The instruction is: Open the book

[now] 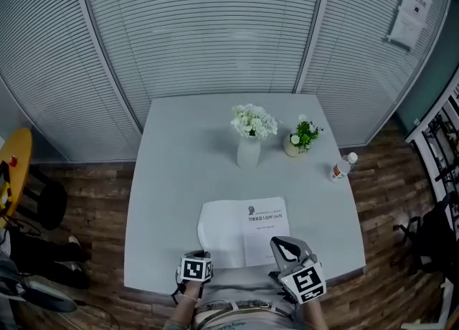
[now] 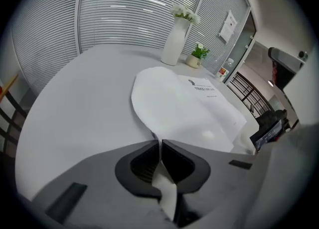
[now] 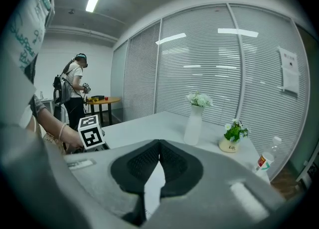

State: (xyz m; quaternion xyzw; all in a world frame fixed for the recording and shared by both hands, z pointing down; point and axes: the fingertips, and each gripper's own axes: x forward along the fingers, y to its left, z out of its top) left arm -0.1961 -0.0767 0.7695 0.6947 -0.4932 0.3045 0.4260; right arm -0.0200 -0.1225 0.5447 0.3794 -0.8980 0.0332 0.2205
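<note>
left gripper (image 2: 160, 143): jaws pressed together on the near edge of the book's top leaf (image 2: 167, 106). A strip of white paper runs between the pads and out behind them. The gripper points steeply down at the near side of the table (image 1: 179, 149).
top leaf: lifted off the page beneath and bowed into a curve. Its left side is rounded and stands clear of the tabletop.
book (image 1: 264, 229): lies at the table's near edge, about centre, between the two grippers. The uncovered page carries a few lines of dark print near its top, too small to read.
right gripper (image 3: 159, 144): jaws closed tip to tip, nothing between them. It sits over the book's near right corner; I cannot tell whether it touches the page.
marker cube (image 3: 90, 132): on the left gripper, seen from the right gripper view with the person's hand (image 3: 60, 136) just behind it.
vase (image 1: 248, 151): white, upright, holding white flowers, mid-table beyond the book.
potted plant (image 1: 301, 138): small, just right of the vase and apart from it.
bottle (image 1: 343, 167): upright near the table's right edge.
blinds (image 1: 201, 27): slatted, closed, along the walls behind the table.
round table (image 1: 16, 160): yellow top, off to the left on the wood floor (image 1: 93, 178).
second person (image 3: 75, 91): stands in the far corner, back there by a round table.
</note>
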